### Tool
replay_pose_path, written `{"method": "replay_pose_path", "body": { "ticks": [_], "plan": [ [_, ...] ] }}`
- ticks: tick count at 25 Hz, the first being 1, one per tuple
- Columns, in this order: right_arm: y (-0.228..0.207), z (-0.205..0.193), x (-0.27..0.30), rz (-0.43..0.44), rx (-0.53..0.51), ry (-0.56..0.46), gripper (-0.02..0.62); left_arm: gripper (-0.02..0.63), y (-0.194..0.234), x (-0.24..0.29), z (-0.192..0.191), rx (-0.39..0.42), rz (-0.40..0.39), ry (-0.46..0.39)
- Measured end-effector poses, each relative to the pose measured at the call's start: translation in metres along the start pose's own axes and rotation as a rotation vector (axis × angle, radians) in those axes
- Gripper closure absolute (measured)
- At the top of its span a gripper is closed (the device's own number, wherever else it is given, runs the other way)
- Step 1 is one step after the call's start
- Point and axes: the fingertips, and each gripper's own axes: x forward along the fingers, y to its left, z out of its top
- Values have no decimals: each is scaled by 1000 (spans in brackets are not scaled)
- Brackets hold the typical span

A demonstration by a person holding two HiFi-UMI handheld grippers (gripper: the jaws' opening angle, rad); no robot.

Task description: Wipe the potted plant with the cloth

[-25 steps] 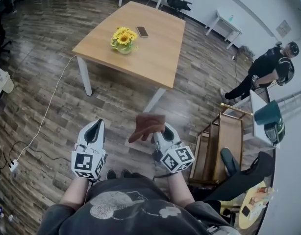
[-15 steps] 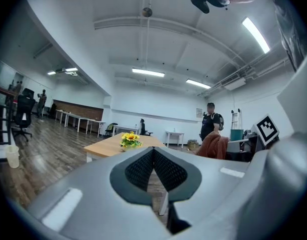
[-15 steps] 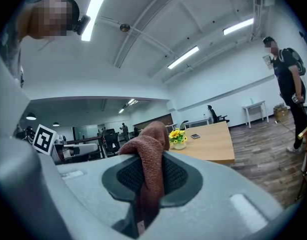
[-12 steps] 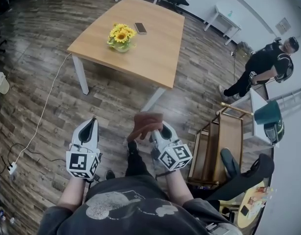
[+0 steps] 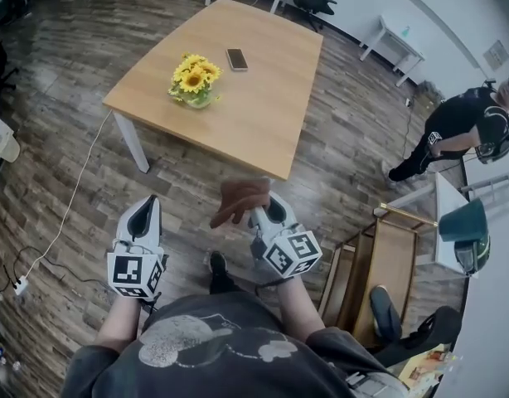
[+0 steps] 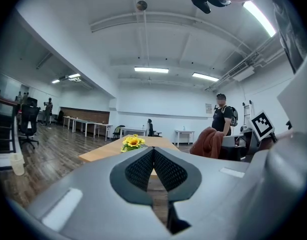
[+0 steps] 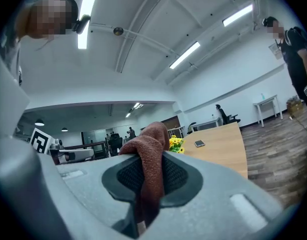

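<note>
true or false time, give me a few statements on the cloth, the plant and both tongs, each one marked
1. The right tongs are shut on the brown cloth. True.
2. The left tongs hold the potted plant. False: they are shut and empty; the plant stands on the table.
3. A phone lies on that table. True.
4. The cloth touches the plant. False: it is held short of the table, apart from the plant.
</note>
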Motion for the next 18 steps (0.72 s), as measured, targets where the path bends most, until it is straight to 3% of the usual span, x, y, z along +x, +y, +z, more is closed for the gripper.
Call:
{"method": "replay_pose_path", "body": {
  "ticks": [9,18],
  "plan": [
    [-100,11,33,-2,36,39,545,586,-26,88,1,27,52,11],
    [-144,14,66,27,53,68,545,586,-29,133,3,32,121,23]
  ]
}}
